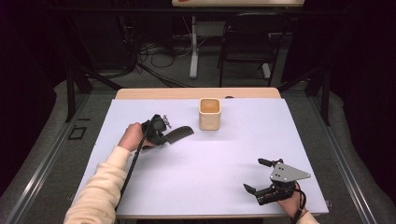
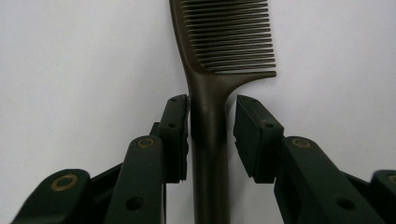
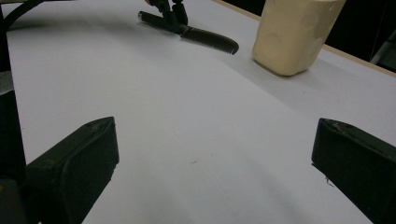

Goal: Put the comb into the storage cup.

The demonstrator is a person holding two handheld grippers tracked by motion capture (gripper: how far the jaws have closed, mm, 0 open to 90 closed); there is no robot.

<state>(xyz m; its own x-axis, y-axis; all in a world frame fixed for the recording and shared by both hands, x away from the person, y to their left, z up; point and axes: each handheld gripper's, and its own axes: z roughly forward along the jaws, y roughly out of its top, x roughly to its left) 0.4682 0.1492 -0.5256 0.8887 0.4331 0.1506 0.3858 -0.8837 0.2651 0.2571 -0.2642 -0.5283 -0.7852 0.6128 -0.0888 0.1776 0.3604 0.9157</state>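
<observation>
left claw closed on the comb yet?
Not fully: the left claw straddles the comb handle; one pad touches, a gap shows at the other.

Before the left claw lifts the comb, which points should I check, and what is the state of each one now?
1. Comb handle sits between the left claw's jaws: ok.
2. Both jaws press the handle: not ok, one side has a gap.
3. Comb teeth are free of the jaws: ok.
4. Cup stands upright, apart from the comb: ok.
5. Right claw is open and far from the comb: ok.
6. Comb has left the table: cannot tell.
</observation>
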